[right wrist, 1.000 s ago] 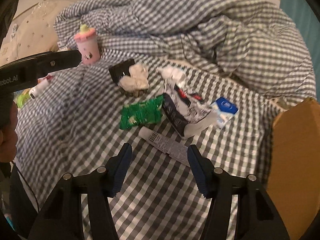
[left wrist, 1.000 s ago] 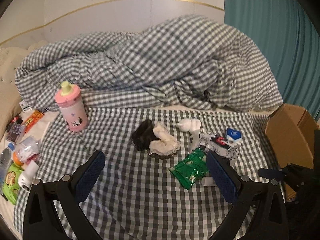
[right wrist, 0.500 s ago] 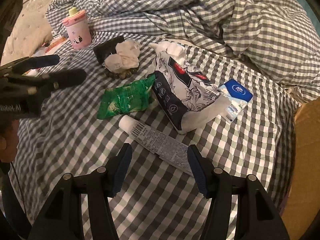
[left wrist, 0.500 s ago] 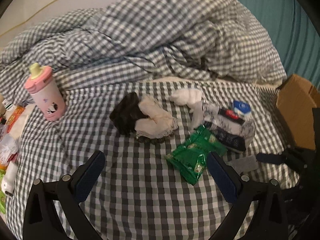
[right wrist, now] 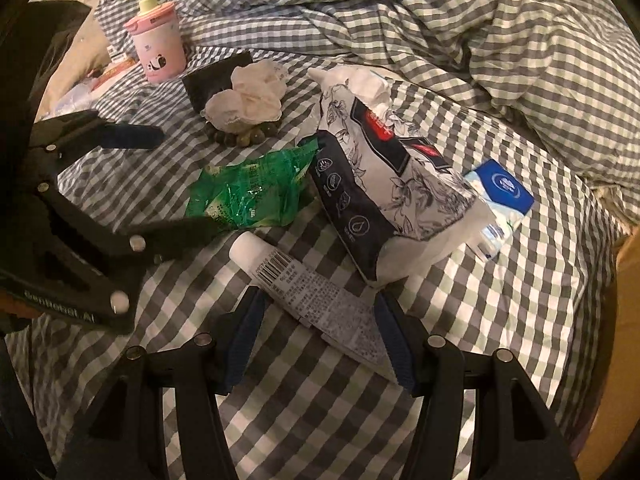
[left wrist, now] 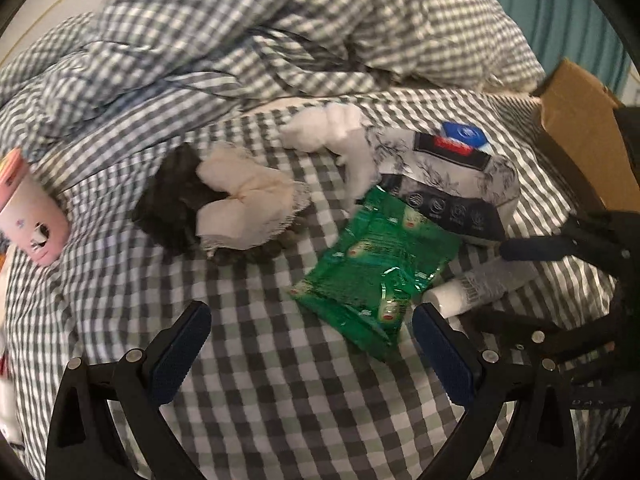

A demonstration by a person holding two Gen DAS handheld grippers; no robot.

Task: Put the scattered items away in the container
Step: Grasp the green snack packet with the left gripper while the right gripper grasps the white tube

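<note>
Checked bedsheet [right wrist: 500, 320] strewn with items. Right gripper [right wrist: 320, 332] low over a white tube [right wrist: 312, 292], fingers half spread either side of the tube's flat end, pads not pressing it. Left gripper [left wrist: 308, 356] fingers wide apart, empty, just short of a green packet [left wrist: 376, 268]. Packet lies beside a tissue pack [right wrist: 384, 184]; small blue pack [right wrist: 500, 196] against its far side. Pink cup [right wrist: 158, 46] upright, well apart. Cardboard box [left wrist: 580, 128] at the sheet's right edge, nothing seen in it.
</note>
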